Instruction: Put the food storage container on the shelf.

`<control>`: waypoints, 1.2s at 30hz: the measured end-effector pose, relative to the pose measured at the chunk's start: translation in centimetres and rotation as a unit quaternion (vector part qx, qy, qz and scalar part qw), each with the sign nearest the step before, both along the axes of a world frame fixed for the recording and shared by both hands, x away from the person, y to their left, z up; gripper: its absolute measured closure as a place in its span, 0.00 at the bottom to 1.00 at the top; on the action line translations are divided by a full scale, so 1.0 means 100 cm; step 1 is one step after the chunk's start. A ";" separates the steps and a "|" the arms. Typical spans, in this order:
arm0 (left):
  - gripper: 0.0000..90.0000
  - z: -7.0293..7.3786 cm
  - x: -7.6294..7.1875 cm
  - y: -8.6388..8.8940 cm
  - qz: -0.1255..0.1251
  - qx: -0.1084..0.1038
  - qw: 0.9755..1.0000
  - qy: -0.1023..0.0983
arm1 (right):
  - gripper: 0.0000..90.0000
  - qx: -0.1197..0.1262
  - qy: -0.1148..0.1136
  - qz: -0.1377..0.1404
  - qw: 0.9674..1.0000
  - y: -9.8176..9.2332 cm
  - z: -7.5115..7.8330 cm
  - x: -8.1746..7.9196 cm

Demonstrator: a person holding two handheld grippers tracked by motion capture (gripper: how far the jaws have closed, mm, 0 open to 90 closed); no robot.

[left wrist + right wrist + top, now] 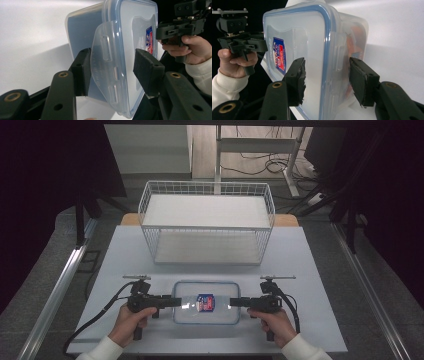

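A clear plastic container [220, 312] with a blue-rimmed lid and a red and blue label lies flat near the table's front edge. My left gripper [176, 301] points at its left end and my right gripper [234, 302] at its right end. In the left gripper view my jaws [112, 70] straddle the container [125, 25] where an unlatched flap [105, 60] flares out; a narrow gap shows at the lid-side pad. In the right gripper view my jaws [325, 80] stand either side of the other end of the container [312, 37], its flap lying flat, with a gap at the right pad.
A white wire basket [207, 245] stands behind the container at the back of the white table [125, 260]. Cables trail from both grippers toward the person. The other hand's gripper shows at the top right [180, 25] and at the left [239, 42].
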State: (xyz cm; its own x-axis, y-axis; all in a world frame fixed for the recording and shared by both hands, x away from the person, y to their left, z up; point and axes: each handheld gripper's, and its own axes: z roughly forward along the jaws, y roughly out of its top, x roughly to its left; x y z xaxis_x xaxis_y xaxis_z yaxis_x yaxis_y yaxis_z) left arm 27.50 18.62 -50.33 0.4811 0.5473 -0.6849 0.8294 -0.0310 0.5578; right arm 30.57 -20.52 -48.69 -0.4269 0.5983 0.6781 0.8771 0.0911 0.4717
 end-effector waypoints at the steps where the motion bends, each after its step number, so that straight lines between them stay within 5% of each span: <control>1: 0.55 0.000 0.000 0.000 0.001 0.000 1.000 0.000 | 0.54 -0.002 -0.001 -0.001 1.000 0.000 0.001 0.000; 22: 0.55 0.012 0.028 0.004 0.001 0.007 1.000 -0.023 | 0.55 -0.005 -0.046 -0.005 0.999 0.006 0.016 0.019; 36: 0.54 0.010 0.086 0.006 0.018 0.001 0.998 -0.053 | 0.55 -0.006 -0.094 -0.009 0.996 0.011 0.021 0.075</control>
State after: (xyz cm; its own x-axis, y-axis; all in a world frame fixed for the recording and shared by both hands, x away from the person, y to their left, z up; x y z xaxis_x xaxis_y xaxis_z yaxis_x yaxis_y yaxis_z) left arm 36.11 19.24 -49.36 0.5306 0.5673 -0.6298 0.7663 -0.0033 0.6425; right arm 38.11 -19.45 -46.63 -0.5346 0.6140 0.5807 0.7752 0.0827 0.6262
